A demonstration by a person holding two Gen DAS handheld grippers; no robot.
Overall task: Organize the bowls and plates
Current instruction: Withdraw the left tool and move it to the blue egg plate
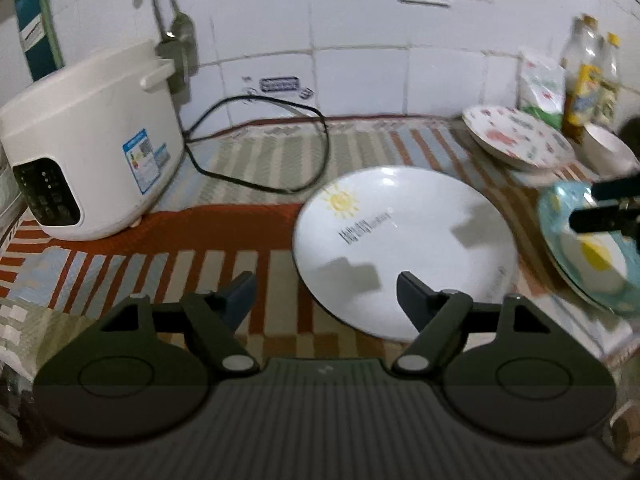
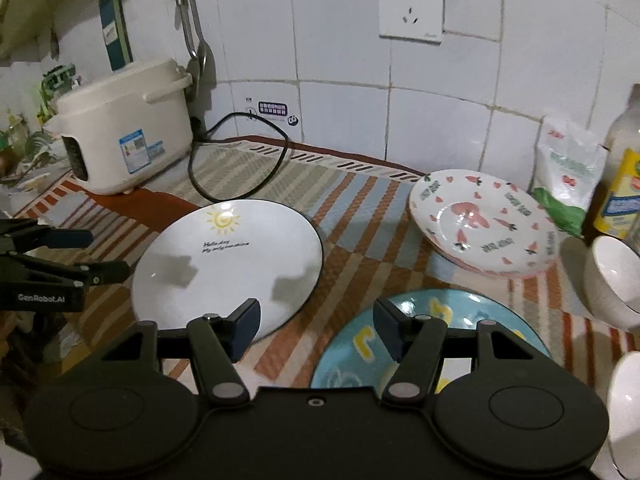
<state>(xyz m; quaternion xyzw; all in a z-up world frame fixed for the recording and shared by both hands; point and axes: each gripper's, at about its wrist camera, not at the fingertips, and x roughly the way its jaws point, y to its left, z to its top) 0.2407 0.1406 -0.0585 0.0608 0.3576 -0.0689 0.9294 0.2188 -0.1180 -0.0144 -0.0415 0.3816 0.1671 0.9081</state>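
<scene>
A white plate with a sun drawing [image 1: 404, 248] [image 2: 228, 268] lies flat on the striped cloth. My left gripper [image 1: 326, 304] is open and empty at its near left rim; it also shows in the right wrist view [image 2: 108, 254]. A blue plate [image 2: 424, 344] [image 1: 588, 256] lies to the right of the white plate. My right gripper [image 2: 316, 330] is open and empty between the two plates, its right finger over the blue plate's rim. A pink-patterned plate [image 2: 484, 224] [image 1: 520, 136] sits further back. White bowls [image 2: 614, 280] [image 2: 626, 408] stand at the right.
A white rice cooker [image 1: 88, 148] [image 2: 124, 136] stands at the back left, its black cord [image 1: 280, 148] looped on the cloth. Oil bottles [image 1: 588, 76] and a white bag [image 2: 568, 172] stand at the back right by the tiled wall.
</scene>
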